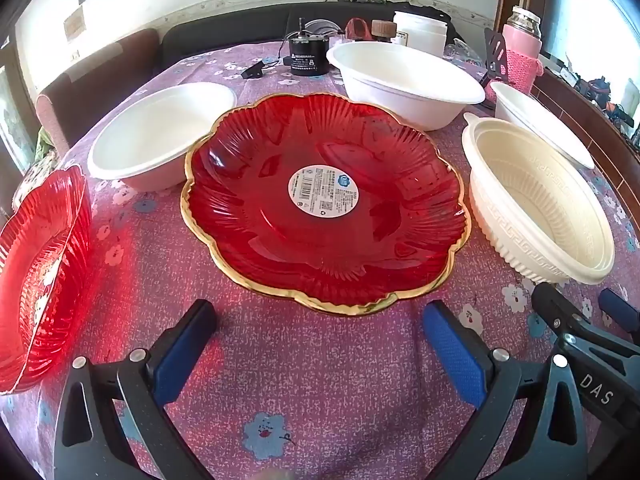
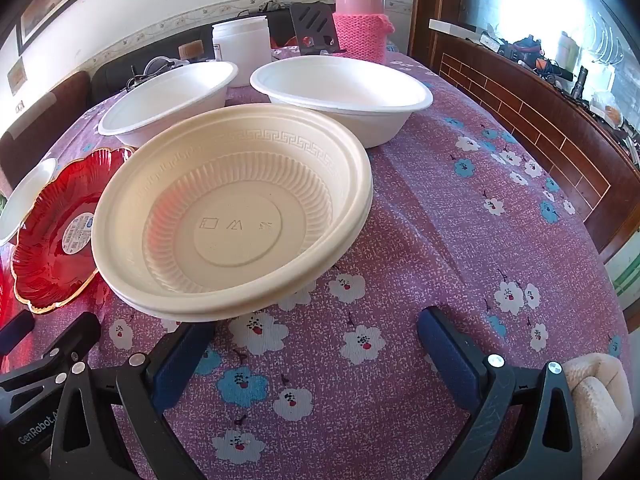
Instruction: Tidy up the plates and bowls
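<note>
Hovering over a purple flowered tablecloth (image 1: 304,380), the left gripper (image 1: 320,344) has its blue-padded jaws spread wide with nothing between them — only bare cloth. Just beyond its fingertips lies a red plate (image 1: 326,204) with a scalloped gold rim, ribbed like petals and carrying a round white sticker at its centre. A second red plate (image 1: 40,276) sits to its left, cut off by the picture's edge, so its full shape cannot be made out.

The right gripper (image 2: 316,348) is likewise fully open and empty above the cloth. Close in front of it, nearest its left finger, is a cream bowl (image 2: 236,216) with a key-pattern band and fluted sides; a doubled rim suggests two nested, though that is hard to tell. It hides part of the gold-rimmed red plate beside it.

Farther back stand three plain white bowls: one left (image 1: 160,136), one centre (image 1: 408,84), one right (image 1: 540,128) — partly hidden behind the cream bowl. At the far edge are a white jar (image 2: 242,50) and a pink flask (image 2: 362,20) in a knitted sleeve.
</note>
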`<state>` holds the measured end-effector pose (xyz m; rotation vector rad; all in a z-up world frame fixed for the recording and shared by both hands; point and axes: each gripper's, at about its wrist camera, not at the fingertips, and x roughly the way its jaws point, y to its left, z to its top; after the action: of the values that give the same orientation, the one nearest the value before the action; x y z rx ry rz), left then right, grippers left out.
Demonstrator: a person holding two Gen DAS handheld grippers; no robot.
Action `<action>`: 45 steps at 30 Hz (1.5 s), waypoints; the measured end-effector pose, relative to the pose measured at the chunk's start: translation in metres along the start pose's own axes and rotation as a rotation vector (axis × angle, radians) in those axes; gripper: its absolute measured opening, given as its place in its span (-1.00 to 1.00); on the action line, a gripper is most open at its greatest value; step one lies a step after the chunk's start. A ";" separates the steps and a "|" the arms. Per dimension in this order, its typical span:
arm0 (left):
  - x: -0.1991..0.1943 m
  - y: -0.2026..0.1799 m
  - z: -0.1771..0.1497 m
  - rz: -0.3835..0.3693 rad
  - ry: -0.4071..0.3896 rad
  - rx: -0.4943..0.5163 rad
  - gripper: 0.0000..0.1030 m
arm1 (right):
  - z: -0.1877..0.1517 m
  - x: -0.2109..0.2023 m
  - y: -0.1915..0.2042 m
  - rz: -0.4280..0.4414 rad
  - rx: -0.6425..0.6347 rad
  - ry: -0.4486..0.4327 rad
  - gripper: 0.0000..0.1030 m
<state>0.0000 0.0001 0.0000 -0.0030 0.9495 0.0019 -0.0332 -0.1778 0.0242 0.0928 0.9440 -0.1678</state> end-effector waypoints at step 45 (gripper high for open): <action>-0.019 0.007 -0.020 -0.031 0.039 0.062 1.00 | 0.000 0.001 0.000 -0.002 0.002 -0.002 0.98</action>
<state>-0.0274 0.0071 0.0035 0.0395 0.9879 -0.0565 -0.0326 -0.1781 0.0235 0.0939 0.9419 -0.1705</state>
